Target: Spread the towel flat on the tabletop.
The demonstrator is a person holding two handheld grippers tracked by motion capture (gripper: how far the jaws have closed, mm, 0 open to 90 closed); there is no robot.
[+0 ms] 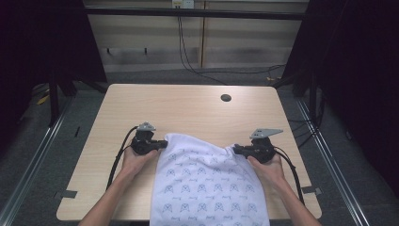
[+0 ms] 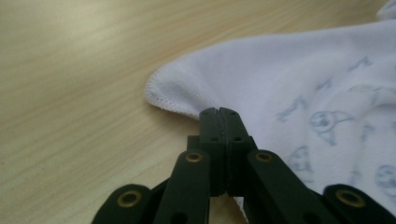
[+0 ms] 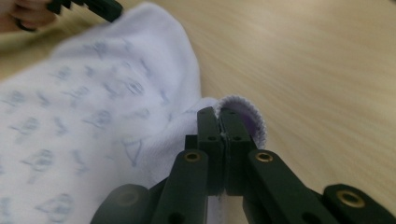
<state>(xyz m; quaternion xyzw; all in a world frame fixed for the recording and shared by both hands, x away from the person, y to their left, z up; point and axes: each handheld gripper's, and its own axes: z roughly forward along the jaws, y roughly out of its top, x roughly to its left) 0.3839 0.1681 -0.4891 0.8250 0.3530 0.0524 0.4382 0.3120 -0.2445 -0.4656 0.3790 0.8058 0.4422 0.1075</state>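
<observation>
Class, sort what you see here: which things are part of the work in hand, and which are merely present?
In the job:
- white patterned cloth
- left hand-held gripper, shut on one cloth corner
- right hand-held gripper, shut on another corner

Merely present:
- wooden table
- round hole in the table
- cables on the floor behind

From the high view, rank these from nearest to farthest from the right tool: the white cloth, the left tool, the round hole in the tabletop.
1. White cloth: its corner is clamped in the right tool, touching.
2. Round hole: ahead of it, toward the table's far edge.
3. Left tool: across the cloth, on the person's left, shut on the other corner.
</observation>
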